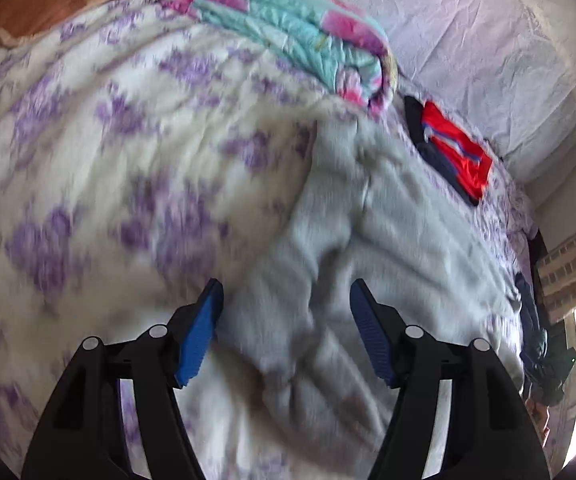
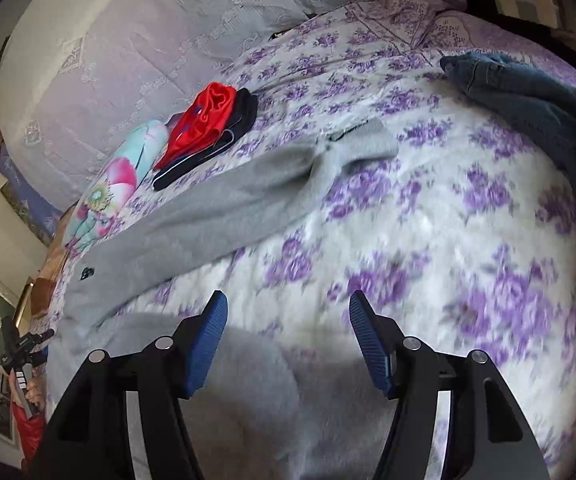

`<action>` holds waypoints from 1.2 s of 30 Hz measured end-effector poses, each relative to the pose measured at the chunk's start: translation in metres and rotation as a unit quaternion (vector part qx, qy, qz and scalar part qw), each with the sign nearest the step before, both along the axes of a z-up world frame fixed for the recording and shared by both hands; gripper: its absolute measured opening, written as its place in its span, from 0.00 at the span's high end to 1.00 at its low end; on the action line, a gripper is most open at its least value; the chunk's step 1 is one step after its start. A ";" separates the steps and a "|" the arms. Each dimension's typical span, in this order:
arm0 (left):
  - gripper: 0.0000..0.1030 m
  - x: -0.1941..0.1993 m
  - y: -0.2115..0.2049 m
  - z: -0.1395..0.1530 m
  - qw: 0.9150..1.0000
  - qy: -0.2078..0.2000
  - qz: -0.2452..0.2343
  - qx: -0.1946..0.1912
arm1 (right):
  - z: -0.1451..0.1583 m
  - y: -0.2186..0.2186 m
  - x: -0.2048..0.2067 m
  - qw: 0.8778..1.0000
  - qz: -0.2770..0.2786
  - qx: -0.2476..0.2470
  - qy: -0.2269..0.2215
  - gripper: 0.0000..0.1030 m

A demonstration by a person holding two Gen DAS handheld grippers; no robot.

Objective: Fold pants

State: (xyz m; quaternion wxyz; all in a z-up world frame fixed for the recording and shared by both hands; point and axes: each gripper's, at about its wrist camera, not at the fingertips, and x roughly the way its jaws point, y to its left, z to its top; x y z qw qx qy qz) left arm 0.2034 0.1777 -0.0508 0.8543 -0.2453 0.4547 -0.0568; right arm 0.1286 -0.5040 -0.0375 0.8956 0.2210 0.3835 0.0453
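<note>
Grey fleece pants (image 2: pixel 224 208) lie spread across the white bedspread with purple flowers (image 2: pixel 467 240), a small dark logo, unreadable, near one edge. Left gripper (image 1: pixel 286 328) and right gripper (image 2: pixel 288 340) both gape wide above them, holding nothing.

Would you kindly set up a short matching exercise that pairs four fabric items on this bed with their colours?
Things:
1. pants
2. bedspread
3. folded garment beside the pants
4. rolled quilt

Colours:
A. white with purple flowers
B. turquoise with pink patches
C. plain grey
D. red and dark navy

Pairs: 1-C, 2-A, 3-D, 4-B
</note>
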 end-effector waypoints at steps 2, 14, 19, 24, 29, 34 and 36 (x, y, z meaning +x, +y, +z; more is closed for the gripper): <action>0.37 -0.013 -0.010 -0.005 1.000 0.006 -0.005 0.018 | 0.002 0.001 -0.015 1.000 0.001 -0.001 -0.002 0.37; 0.38 -0.058 -0.038 -0.007 1.000 -0.018 -0.008 -0.006 | -0.014 -0.031 -0.101 0.999 -0.015 0.034 0.027 0.25; 0.67 -0.060 -0.031 -0.009 0.999 -0.020 0.023 -0.032 | -0.023 -0.031 -0.109 0.997 -0.004 0.072 -0.004 0.28; 0.84 -0.068 -0.035 0.008 0.999 -0.028 0.031 -0.022 | -0.032 -0.025 -0.082 0.994 -0.009 0.104 -0.026 0.92; 0.87 -0.091 -0.035 0.033 0.998 -0.047 0.024 -0.033 | 0.008 -0.037 -0.097 0.993 -0.011 0.091 -0.075 0.93; 0.77 -0.098 -0.047 0.012 1.000 -0.019 0.011 0.017 | -0.004 -0.038 -0.099 1.000 -0.011 -0.001 -0.008 0.73; 0.54 -0.103 -0.045 0.002 0.998 -0.013 0.030 0.049 | -0.012 -0.043 -0.105 1.000 -0.026 0.009 -0.004 0.73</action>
